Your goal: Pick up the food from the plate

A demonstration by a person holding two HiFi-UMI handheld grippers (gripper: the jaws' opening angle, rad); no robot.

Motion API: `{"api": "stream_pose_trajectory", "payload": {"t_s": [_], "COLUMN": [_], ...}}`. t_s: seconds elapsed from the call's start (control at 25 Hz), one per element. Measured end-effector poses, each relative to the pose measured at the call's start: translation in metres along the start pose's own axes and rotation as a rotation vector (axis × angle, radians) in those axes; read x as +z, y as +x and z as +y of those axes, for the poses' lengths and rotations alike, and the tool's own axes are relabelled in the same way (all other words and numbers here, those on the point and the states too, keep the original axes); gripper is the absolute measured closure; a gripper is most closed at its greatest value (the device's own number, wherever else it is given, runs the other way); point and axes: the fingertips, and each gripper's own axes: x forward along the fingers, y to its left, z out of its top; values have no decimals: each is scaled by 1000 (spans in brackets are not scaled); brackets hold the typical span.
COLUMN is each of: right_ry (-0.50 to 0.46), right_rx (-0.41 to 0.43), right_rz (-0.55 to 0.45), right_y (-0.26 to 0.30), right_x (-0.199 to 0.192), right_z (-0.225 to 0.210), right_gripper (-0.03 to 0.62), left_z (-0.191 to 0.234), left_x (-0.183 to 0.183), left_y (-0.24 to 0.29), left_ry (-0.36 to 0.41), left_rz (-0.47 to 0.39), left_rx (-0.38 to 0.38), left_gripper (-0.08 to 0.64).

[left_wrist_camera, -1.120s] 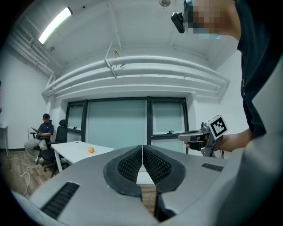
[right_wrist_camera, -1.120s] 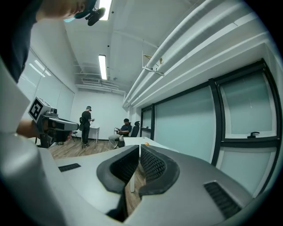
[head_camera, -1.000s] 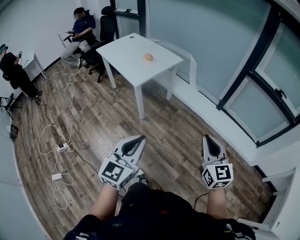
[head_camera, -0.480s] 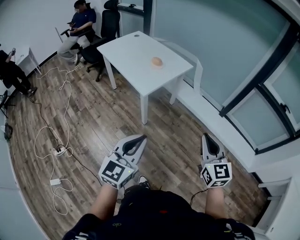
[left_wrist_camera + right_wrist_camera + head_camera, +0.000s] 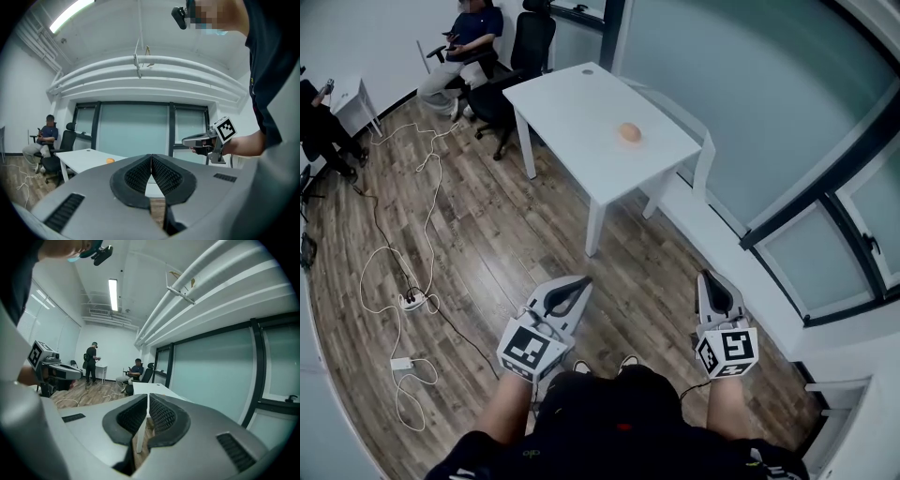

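Observation:
A small orange piece of food (image 5: 629, 133) lies on a white table (image 5: 581, 103) some way ahead of me; in the left gripper view the food (image 5: 109, 161) shows as a small orange spot on the table (image 5: 89, 158). I cannot make out a plate under it. My left gripper (image 5: 579, 282) is held low over the wooden floor, shut with nothing in it. My right gripper (image 5: 707, 277) hangs beside it to the right, shut and empty too. Both are well short of the table.
A seated person (image 5: 469, 42) on an office chair is behind the table's far left, another person (image 5: 321, 127) stands by a small white table (image 5: 356, 103). Cables and a power strip (image 5: 411, 300) lie on the floor at left. Glass partition walls (image 5: 750, 112) run along the right.
The table and food have drawn closer and shifted right and down in the head view. Both grippers stay shut, held in front of me.

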Motion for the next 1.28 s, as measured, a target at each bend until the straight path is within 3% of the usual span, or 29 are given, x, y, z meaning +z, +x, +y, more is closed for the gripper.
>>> {"api": "stream_pose_trajectory", "payload": {"t_s": [0.4,0.76,1.0,1.28], "right_ry": [7,4,0,22], "right_rx": [51,103,154,204], "right_rz": [-2,-13,11,19], "right_y": [89,183,237,290], "right_x": [0,5,-5,-18], "right_z": [-37,-140,-209,-239], "right_gripper": [563,563,563,563], "left_z": [50,86,107,126], "left_x": [1,31,31,20], "left_y": [50,177,260,309], "left_ry": [-21,-10,-27,-36], "left_rz": [12,34,8,72], "left_rx": [54,92,124,147], "left_gripper": [535,537,537,537]}}
